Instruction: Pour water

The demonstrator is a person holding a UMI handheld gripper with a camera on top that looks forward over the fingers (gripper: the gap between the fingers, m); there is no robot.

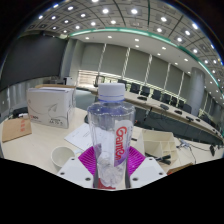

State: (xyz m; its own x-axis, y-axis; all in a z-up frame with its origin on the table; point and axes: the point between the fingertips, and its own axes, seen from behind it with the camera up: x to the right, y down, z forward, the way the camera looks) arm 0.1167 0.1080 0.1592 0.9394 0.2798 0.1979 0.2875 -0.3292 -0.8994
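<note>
Gripper view: hand-held gripper (112,172) sits low in front, its two fingers closed in on a clear plastic water bottle (110,135) so the magenta pads (92,160) press against the bottle's lower sides, one pad at each side, no gap visible. Bottle is upright, held up between the fingers, white cap (112,90) on top, red label (120,147) with white lettering on the lower half, text unreadable. Body of the bottle is see-through; water level cannot tell.

Just left of the fingers, a small white cup or bowl (62,156) sits on the pale counter (35,145), apart from the bottle. Right of the fingers, a white object (160,143) lies on the counter, kind unclear, with some dark cables beside it. Further left, a white cardboard box (52,104) stands on the counter, and a brown paper bag or package (16,127) sits beyond that at the far left.

Behind the bottle a long conference table (170,118) stretches back with dark office chairs (145,92) along it. Far wall has a row of windows (135,62). Ceiling is curved with many round recessed lights (110,12) and a greenish strip running around it
</note>
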